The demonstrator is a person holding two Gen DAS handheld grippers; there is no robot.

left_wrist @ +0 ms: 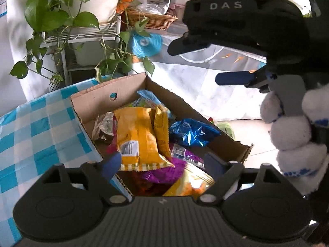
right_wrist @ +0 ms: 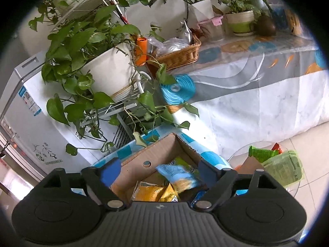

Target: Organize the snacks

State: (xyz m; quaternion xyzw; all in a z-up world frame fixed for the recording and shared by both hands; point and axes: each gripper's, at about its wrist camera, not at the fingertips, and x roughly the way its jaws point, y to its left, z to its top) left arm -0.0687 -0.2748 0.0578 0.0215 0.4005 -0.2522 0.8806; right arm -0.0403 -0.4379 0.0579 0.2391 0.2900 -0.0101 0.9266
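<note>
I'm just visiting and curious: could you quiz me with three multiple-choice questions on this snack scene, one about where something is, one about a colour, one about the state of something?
1. Where does the big yellow snack bag lie?
A. inside the cardboard box
B. in the wicker basket
C. on the floor

2. What colours is the checked cloth beside the box?
A. red and white
B. blue and white
C. green and yellow

3. How do the jaws of the left gripper stand?
A. clamped on a bag
B. shut on nothing
C. open, gripping nothing

Answers: 1 A, the box walls surround the bag. 2 B, its squares are blue and white. 3 C, its blue fingers stand apart over the snacks, pressing on none.
</note>
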